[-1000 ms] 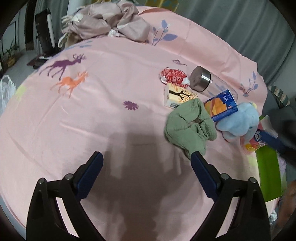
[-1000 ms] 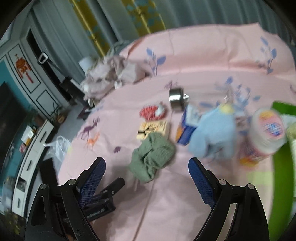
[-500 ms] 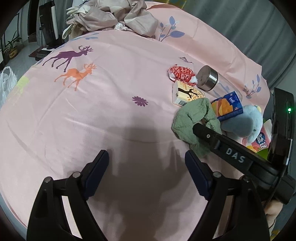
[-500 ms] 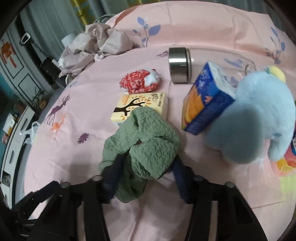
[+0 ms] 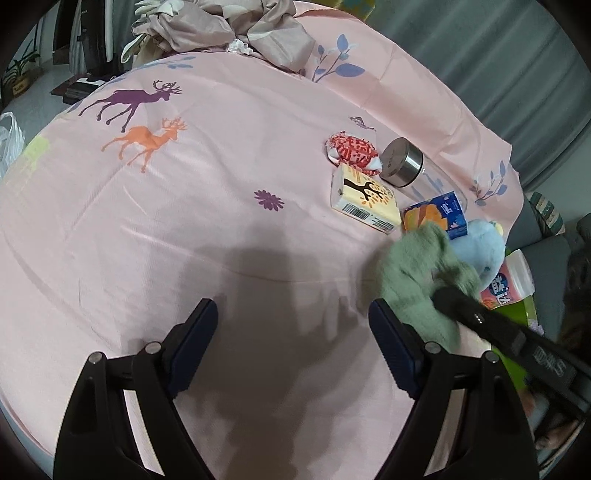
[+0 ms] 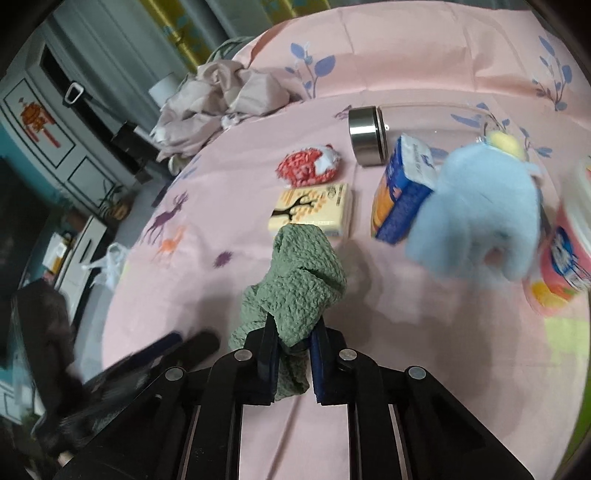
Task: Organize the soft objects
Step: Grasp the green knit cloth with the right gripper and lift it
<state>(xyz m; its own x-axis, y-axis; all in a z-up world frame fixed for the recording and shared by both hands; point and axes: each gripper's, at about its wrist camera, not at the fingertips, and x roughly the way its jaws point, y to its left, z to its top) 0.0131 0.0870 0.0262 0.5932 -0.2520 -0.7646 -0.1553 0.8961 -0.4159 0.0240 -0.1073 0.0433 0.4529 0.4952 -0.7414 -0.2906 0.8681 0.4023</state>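
Observation:
A crumpled green fleece cloth (image 6: 299,284) hangs bunched between the blue pads of my right gripper (image 6: 293,352), which is shut on it above the pink sheet. The left wrist view shows the same green cloth (image 5: 417,273) at the right, with the right gripper's black finger across it. My left gripper (image 5: 291,328) is open over bare pink sheet (image 5: 184,221), nothing between its fingers. A light blue plush toy (image 6: 484,210) lies to the right of the cloth, and a small red-and-white soft pouch (image 6: 308,168) sits farther back.
A yellow tissue pack (image 6: 314,208), a blue-orange carton (image 6: 400,192), a clear bottle with a steel cap (image 6: 365,134) and a pink-labelled tub (image 6: 565,266) crowd the right side. Crumpled beige fabric (image 5: 229,29) lies at the far edge. A green bag (image 5: 524,306) is at the right.
My right gripper came down onto the green cloth and shut on it; the cloth now stands bunched and lifted off the sheet. The left gripper's fingers narrowed slightly and stayed in place.

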